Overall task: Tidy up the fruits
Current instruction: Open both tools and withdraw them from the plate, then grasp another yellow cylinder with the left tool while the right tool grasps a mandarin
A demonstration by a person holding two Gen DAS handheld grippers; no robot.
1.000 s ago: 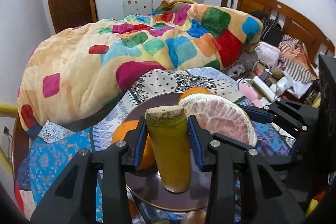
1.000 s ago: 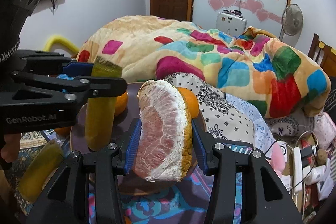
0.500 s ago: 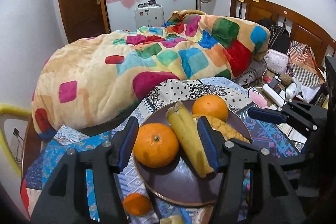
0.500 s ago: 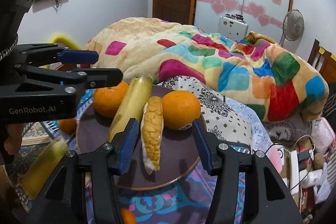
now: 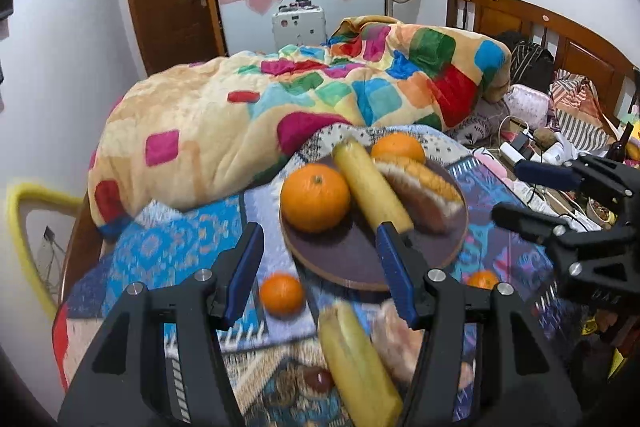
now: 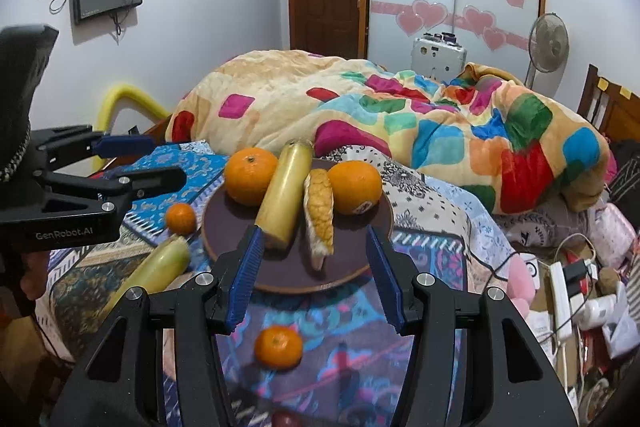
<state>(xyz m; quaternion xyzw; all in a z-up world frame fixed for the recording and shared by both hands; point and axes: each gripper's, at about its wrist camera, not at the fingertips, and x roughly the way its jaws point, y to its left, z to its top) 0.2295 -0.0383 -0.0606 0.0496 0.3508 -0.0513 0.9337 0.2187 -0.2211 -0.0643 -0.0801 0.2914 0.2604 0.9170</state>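
Observation:
A dark round plate (image 5: 344,255) (image 6: 352,255) on the patterned cloth holds two large oranges (image 5: 315,197) (image 6: 357,187), a yellow-green cut stalk (image 5: 372,187) (image 6: 286,193) and a pomelo wedge (image 5: 420,187) (image 6: 320,215). My left gripper (image 5: 320,271) is open and empty, raised in front of the plate. My right gripper (image 6: 316,275) is open and empty, also raised before the plate. Small oranges (image 5: 281,294) (image 6: 279,346) and a second stalk (image 5: 356,359) (image 6: 160,267) lie on the cloth off the plate.
A colourful quilt (image 5: 280,99) is heaped behind the plate. Cables, a power strip (image 6: 560,291) and clutter lie to the right. A small red fruit (image 6: 286,419) sits at the near edge. A yellow foam rail (image 5: 24,227) runs at left.
Both grippers opened, leaving the stalk and the pomelo wedge lying on the plate, then drew back and up, so the loose fruit on the cloth came into view.

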